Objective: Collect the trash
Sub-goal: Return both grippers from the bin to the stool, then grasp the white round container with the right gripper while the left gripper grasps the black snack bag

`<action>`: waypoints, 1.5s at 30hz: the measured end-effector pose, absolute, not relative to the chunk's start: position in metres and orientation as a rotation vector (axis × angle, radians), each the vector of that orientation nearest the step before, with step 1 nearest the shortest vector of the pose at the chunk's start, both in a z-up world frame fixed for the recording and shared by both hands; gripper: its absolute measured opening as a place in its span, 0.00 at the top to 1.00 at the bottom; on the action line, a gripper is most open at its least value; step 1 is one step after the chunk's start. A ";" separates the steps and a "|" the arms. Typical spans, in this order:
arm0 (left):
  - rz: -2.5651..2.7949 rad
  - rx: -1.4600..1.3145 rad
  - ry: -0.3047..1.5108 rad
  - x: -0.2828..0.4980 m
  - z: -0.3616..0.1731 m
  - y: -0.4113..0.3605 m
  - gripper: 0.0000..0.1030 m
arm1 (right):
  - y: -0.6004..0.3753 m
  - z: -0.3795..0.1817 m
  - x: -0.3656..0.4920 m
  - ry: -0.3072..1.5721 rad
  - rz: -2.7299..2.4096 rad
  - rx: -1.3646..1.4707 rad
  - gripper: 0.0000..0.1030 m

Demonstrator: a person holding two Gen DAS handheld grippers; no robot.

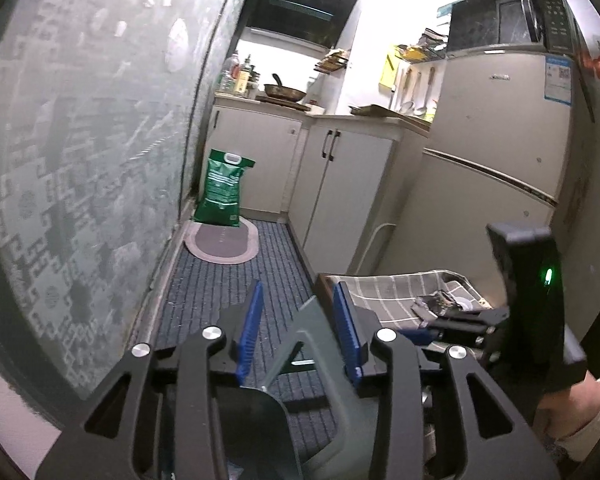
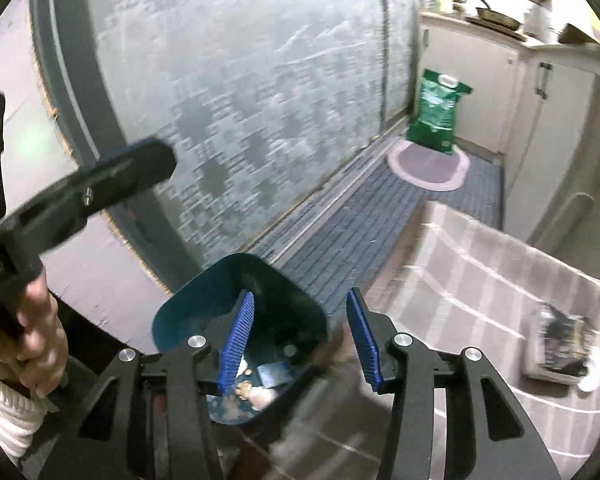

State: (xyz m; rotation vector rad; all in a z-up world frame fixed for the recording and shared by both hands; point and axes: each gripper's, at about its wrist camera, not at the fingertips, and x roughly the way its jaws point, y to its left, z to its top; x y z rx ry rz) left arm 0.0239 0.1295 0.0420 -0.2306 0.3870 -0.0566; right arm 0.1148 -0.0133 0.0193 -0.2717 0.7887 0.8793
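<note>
— Teal dustpan [image 2: 240,320] is already carrying crumbs and scraps under the right gripper [image 2: 300,340], whose jaws are standing spread, pinching nothing.

— And the left gripper [image 1: 298,328]?

— Spread too, hovering empty. A crumpled wrapper [image 2: 562,344] is still lying on the checked cloth [image 2: 480,260], so I judge collecting is only partly finished.

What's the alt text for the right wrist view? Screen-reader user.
The open right gripper, blue-padded, hangs over a small teal bin holding scraps and crumbs. Right of it, a grey checked cloth carries a crumpled dark wrapper. Behind are a frosted glass door, blue mat and green bag.
</note>
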 end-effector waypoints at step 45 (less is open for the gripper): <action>-0.231 -0.128 0.661 0.132 -0.015 -0.030 0.34 | -0.202 -0.015 0.214 0.839 0.471 -0.251 0.92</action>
